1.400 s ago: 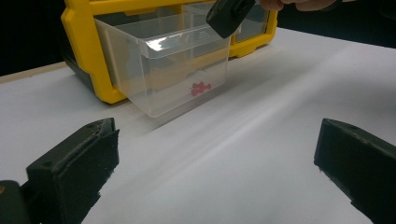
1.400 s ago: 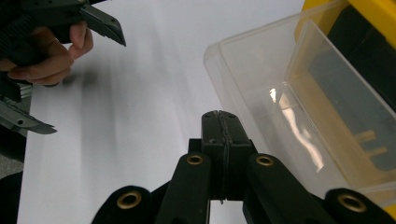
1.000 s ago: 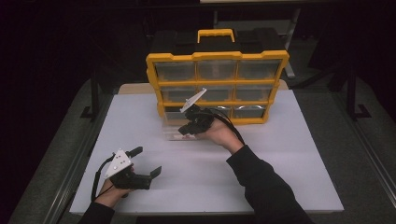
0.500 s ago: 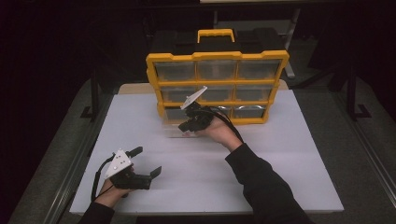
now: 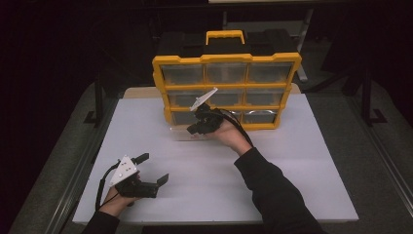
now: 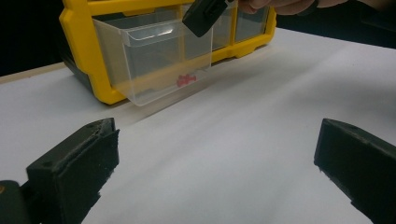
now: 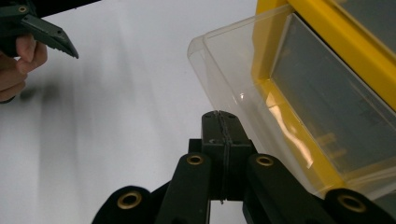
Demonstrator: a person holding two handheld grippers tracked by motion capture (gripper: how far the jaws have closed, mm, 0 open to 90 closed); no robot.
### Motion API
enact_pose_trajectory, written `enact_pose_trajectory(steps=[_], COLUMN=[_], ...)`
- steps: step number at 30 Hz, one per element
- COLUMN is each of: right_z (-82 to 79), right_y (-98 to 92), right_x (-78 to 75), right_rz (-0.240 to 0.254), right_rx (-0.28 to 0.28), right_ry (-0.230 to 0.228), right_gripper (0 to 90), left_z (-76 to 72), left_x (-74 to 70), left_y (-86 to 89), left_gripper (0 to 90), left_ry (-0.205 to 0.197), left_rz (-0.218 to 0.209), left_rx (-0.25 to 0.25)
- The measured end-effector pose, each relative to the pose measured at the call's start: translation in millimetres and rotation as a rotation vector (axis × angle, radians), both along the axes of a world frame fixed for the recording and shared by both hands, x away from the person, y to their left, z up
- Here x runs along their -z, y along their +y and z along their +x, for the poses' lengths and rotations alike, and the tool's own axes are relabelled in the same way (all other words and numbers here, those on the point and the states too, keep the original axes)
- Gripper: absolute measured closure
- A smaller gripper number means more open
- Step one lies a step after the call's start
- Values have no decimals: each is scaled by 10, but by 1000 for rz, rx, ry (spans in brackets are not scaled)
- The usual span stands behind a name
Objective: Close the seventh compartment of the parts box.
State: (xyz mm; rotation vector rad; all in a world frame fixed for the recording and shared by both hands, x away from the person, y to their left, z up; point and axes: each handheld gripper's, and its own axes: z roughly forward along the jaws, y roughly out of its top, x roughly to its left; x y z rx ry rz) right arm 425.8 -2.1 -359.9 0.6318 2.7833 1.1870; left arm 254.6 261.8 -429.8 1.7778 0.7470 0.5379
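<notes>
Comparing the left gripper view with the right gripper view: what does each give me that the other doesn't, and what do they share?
Left gripper view alone: small red pieces lying in the pulled-out clear drawer, and the left gripper with its jaws wide apart over bare table.
Right gripper view alone: the right gripper with its jaws pressed together beside the drawer's rim, and a hand on the other gripper.
Both: the clear drawer sticking out of the yellow organizer and the white table.

It looks like a lab or workshop: a dark room, a white worktop (image 5: 302,161) on a metal frame, a yellow parts organiser (image 5: 226,90) with clear drawers.
</notes>
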Motion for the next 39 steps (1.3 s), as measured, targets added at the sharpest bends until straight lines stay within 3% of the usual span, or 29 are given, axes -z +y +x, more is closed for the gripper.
enact_pose_trajectory(steps=[16,30,33,35,38,39], right_z=[88,183,223,222,261,256], right_y=[43,51,53,70,70,82], right_x=[-17,-13,0,-6,9,7], right_rz=[4,19,12,15,6,14], right_rx=[30,101,104,131,131,151], right_ry=[-27,-27,-59,-47,-85,-71], right_gripper=[895,896,896,896,896,896], left_z=[1,-1,1,-2,-2,-4], left_x=[0,-1,-3,-4,-3,-3], left_y=[2,2,5,4,5,4], left_gripper=[0,0,0,0,0,0], left_ry=[-2,1,0,3,2,2], left_rz=[-4,-4,-2,-8,-5,-7], left_rx=[0,-1,-1,-3,-2,-3])
